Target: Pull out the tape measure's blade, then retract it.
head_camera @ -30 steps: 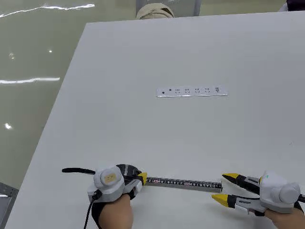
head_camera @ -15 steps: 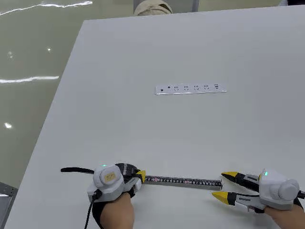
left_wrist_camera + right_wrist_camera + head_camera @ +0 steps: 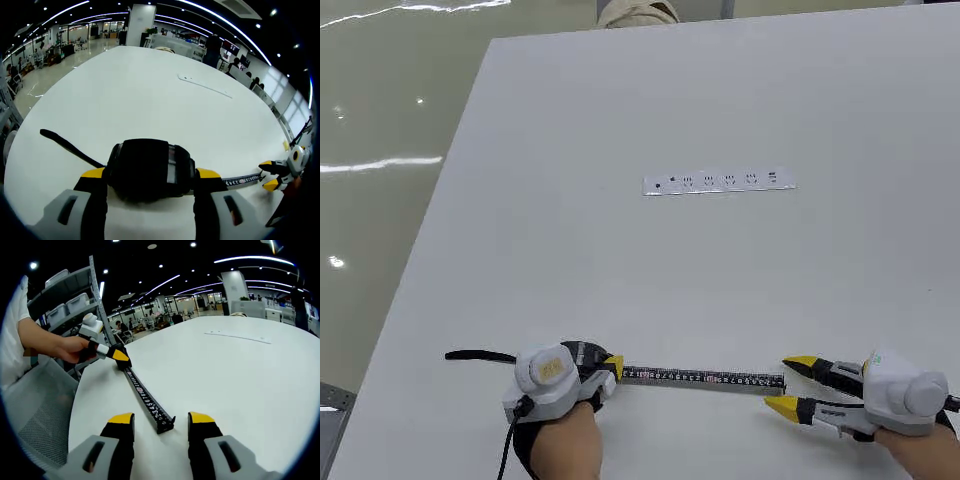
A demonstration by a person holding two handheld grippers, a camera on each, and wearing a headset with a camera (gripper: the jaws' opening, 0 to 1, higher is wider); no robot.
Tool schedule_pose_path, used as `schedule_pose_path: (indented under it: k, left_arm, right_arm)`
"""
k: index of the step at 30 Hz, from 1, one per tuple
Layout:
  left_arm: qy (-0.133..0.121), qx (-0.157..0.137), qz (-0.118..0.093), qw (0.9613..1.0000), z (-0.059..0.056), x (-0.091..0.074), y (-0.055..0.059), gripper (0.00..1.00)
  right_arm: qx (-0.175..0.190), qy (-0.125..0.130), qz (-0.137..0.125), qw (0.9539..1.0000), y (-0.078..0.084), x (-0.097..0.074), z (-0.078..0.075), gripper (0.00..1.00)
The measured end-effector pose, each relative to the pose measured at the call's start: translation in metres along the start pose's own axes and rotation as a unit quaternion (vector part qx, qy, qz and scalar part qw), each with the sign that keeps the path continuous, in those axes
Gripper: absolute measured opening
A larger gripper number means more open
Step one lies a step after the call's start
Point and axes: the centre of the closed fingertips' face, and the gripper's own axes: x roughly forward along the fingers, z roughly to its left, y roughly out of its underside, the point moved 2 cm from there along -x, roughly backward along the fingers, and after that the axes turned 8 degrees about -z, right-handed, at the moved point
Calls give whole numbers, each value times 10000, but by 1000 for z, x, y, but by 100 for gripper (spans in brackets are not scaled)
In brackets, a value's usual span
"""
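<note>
Head view hides most of the tape measure case [image 3: 150, 167]: the left gripper [image 3: 600, 372] sits over it and just a black sliver shows. Left gripper view is clearer: both yellow-tipped jaws clamp the case sides, so left is holding the case. The slot where the blade [image 3: 700, 378] leaves the case is hidden behind the jaw on the 3 o'clock side. Blade markings are too small to read. A black strap [image 3: 475, 356] trails off the case toward 9 o'clock, flat on the table [image 3: 720, 280]. The hand on the right gripper [image 3: 778, 383] is cut off by the lower frame edge. A beige object at the table's far edge, 12 o'clock, is cropped; can't identify it. The case sits near the table's front edge at about 7 o'clock in the head view, and the blade lies flat, running from it toward 3 o'clock. The blade's end hook [image 3: 165, 426] lies between the right gripper's jaws, which are spread with a gap on both sides, gripping nothing. I can't tell whether the hook touches the lower jaw. The power strip [image 3: 718, 182] lies well apart, at 12 o'clock from the blade. Versus one second ago: pulled-out blade length looks the same, the right jaw gap matches, and the left grip is unchanged. The whole view shifts slightly, which is camera motion only.
</note>
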Motion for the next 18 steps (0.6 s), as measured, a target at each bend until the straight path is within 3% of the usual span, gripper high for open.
schedule_pose_path:
  k: [6,11,18]
  left_arm:
    - [-5,4,-6,10000,-1,0,0,68]
    - [-6,0,-5,10000,-1,0,1,68]
    - [3,-9,-1,10000,0,0,1,68]
  right_arm:
    - [75,-110,25,9999,2,-1,3,39]
    - [96,-239,53,9997,4,-2,5,30]
    - [139,-278,66,9995,4,-1,3,28]
